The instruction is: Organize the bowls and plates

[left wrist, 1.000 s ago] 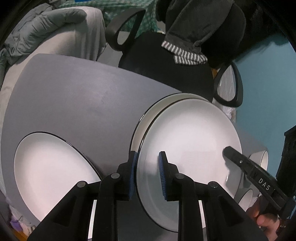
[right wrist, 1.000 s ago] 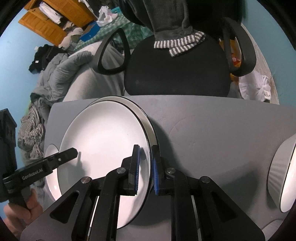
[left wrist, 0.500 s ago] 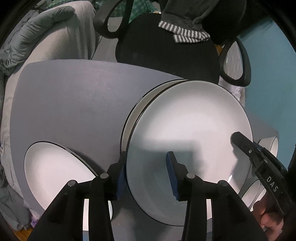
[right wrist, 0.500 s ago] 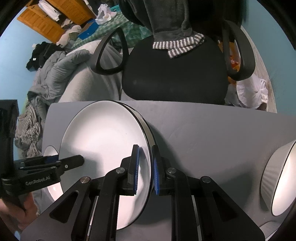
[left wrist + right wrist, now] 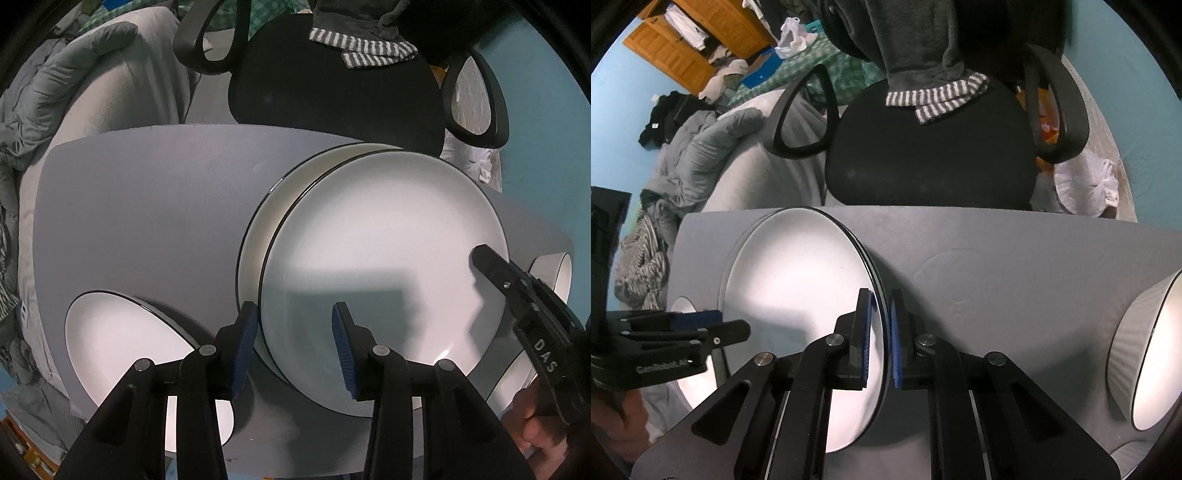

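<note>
A large white plate with a black rim (image 5: pixel 384 266) lies on top of a second white plate (image 5: pixel 280 206) on the grey table (image 5: pixel 155 206). My left gripper (image 5: pixel 291 343) is open, its jaws astride the top plate's near-left rim without pinching it. My right gripper (image 5: pixel 881 336) is shut on the same plate's (image 5: pixel 798 295) right rim; it also shows in the left wrist view (image 5: pixel 517 291). Another white plate (image 5: pixel 122 343) lies at the front left.
A ribbed white bowl (image 5: pixel 1145 354) stands at the table's right, seen also in the left wrist view (image 5: pixel 554 266). A black office chair (image 5: pixel 931 162) with a grey striped garment stands behind the table. Grey bedding (image 5: pixel 74 81) lies at the far left.
My left gripper's jaws have opened and let go of the plate's rim. The plate has come down flatter onto the lower plate. My right gripper has kept its hold.
</note>
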`<state>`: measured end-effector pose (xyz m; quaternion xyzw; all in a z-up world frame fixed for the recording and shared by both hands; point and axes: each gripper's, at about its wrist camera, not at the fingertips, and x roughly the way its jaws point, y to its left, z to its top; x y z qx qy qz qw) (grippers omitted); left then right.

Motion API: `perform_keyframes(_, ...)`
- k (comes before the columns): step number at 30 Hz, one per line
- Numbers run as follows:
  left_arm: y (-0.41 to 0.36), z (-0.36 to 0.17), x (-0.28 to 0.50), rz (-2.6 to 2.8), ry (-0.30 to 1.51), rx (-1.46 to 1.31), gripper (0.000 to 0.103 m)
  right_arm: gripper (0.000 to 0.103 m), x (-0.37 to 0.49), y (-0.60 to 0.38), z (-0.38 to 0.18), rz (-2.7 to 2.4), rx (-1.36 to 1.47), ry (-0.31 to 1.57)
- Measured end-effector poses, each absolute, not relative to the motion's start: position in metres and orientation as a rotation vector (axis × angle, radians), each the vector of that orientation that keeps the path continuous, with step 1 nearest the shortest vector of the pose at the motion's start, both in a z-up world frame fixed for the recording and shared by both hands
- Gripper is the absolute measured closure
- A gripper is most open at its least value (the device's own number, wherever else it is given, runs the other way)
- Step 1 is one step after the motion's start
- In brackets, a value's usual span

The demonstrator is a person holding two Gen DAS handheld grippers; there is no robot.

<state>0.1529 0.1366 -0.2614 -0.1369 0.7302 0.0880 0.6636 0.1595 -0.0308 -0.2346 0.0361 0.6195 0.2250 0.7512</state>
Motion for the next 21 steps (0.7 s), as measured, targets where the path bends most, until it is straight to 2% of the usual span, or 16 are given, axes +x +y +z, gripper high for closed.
perform_keyframes(10, 0.146, -0.249, 0.149, 0.214, 1.613, -0.325, 0.058, 0.083, 0.159, -0.004, -0.235, 0.437, -0.086, 1.326)
perform_keyframes(13, 0.148, -0.244, 0.145, 0.221, 1.599, -0.318, 0.057, 0.076, 0.159, 0.003, -0.234, 0.436, -0.133, 1.317)
perform_keyframes(14, 0.149, -0.242, 0.143, 0.223, 1.593, -0.319, 0.057, 0.073, 0.159, 0.005, -0.231, 0.436, -0.15, 1.309)
perform_keyframes(16, 0.151, -0.238, 0.139, 0.226, 1.575, -0.326, 0.051, 0.059, 0.158, 0.009, -0.226, 0.432, -0.18, 1.299)
perform_keyframes(17, 0.153, -0.236, 0.135, 0.227, 1.561, -0.329, 0.049, 0.048, 0.157, 0.01, -0.223, 0.432, -0.187, 1.295)
perform_keyframes(21, 0.161, -0.225, 0.124, 0.229, 1.514, -0.343, 0.042, 0.038, 0.154, 0.013, -0.212, 0.451, -0.214, 1.303)
